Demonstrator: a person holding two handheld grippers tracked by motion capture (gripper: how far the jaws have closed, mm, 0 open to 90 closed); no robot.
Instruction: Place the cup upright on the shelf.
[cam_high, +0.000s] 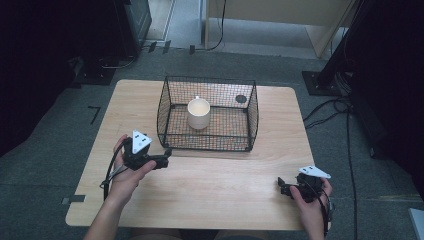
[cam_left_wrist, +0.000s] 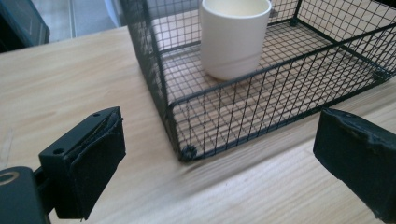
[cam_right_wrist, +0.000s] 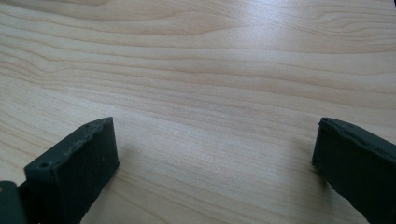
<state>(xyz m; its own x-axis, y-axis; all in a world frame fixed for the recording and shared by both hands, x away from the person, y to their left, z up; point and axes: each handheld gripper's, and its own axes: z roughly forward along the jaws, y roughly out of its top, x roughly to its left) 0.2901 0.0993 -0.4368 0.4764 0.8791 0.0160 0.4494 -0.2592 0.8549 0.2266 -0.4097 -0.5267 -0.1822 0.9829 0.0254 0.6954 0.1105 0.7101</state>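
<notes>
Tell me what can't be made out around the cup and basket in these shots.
- Cup: rim top cut off by the left gripper view's upper edge; its inside bottom is hidden by its own wall.
- Basket: the dark round spot at its far right corner is too small to identify in the high view.
- Right gripper: its jaws are too small there to judge.

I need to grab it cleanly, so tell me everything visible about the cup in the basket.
The cup is a plain cream cylinder, ceramic by its look, with a faint ring near its rounded base. It stands upright and looks empty, on the mesh floor of the black wire basket, left of centre, clear of the walls. Neither gripper touches it.
</notes>
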